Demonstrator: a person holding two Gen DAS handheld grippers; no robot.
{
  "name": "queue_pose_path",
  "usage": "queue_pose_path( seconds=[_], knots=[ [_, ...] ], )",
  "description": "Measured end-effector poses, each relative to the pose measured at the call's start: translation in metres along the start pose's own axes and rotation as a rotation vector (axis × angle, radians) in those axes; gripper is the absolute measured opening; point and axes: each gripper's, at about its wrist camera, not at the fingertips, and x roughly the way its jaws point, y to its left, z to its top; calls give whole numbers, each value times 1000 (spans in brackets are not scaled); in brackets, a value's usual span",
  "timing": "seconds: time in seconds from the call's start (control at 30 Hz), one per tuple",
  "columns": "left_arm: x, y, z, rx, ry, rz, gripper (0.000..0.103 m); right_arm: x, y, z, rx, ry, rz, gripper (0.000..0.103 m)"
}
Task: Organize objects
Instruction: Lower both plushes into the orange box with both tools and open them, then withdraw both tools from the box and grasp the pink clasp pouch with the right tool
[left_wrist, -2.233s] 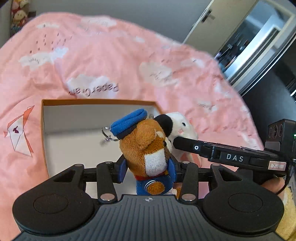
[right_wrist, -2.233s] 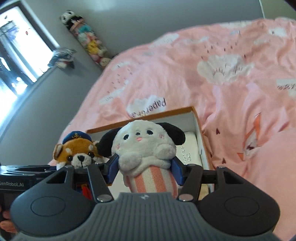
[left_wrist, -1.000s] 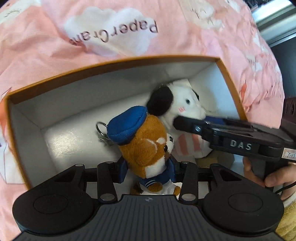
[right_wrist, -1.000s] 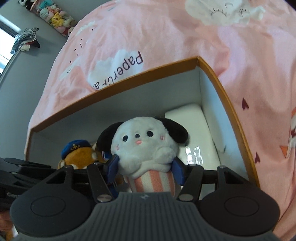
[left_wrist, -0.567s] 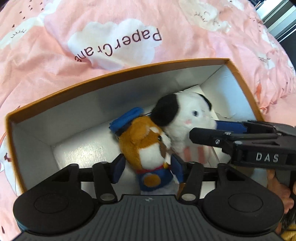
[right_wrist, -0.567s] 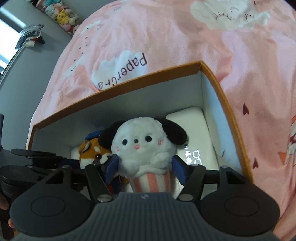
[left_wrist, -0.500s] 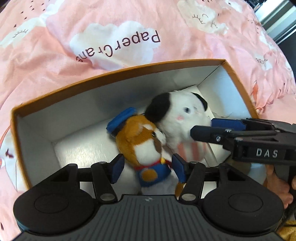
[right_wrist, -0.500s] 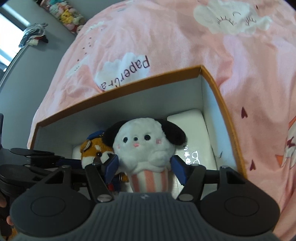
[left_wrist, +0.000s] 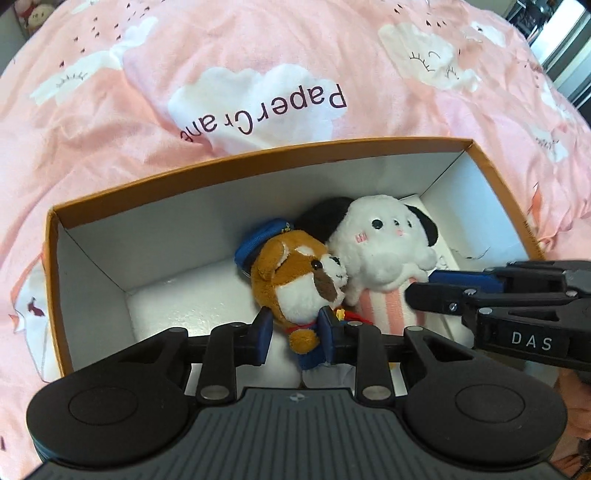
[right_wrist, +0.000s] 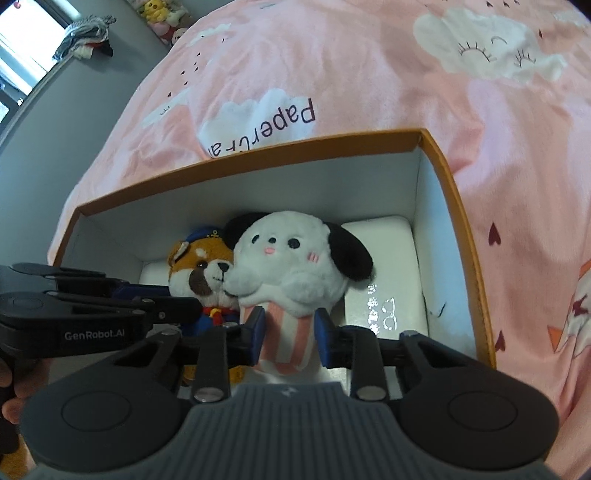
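An orange box with a white inside (left_wrist: 258, 155) (right_wrist: 258, 147) lies open on the pink bed. My left gripper (left_wrist: 295, 334) is shut on a brown bear plush with a blue cap (left_wrist: 299, 280), held low inside the box. My right gripper (right_wrist: 288, 336) is shut on a white dog plush with black ears and a striped body (right_wrist: 291, 266), also inside the box. The two plushes touch, bear (right_wrist: 203, 273) left, dog (left_wrist: 384, 251) right. Each gripper shows in the other's view, the right gripper (left_wrist: 424, 291) and the left gripper (right_wrist: 177, 302).
The pink bedspread (left_wrist: 258, 99) with white clouds surrounds the box. A white pad with print (right_wrist: 384, 273) lies on the box floor at the right. Plush toys (right_wrist: 162, 14) hang on the grey wall far left.
Both grippers lowered the plushes from above the bed into the box. In the last half second the jaws stand closer around both plushes and the cameras have pulled back a little.
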Motion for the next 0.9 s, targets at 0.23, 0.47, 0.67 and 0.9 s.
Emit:
queue_pose_path(
  seconds=[0.23,0.47,0.67,0.9],
  knots=[
    [0,-22,-4,92,-30,103,34,-2,6,-4,-77,-50,-60,21],
    [-43,-27,-29,122,-202,45,36,-53,12,-23,-157,-165,-50,24],
    [-104,-46,-76,117,-349,-58,36,-105,25,-61,-237,-288,-24,24],
    [-139,-56,-155,67,-366,-155,36,-140,39,-130,-272,-295,45,26]
  ],
)
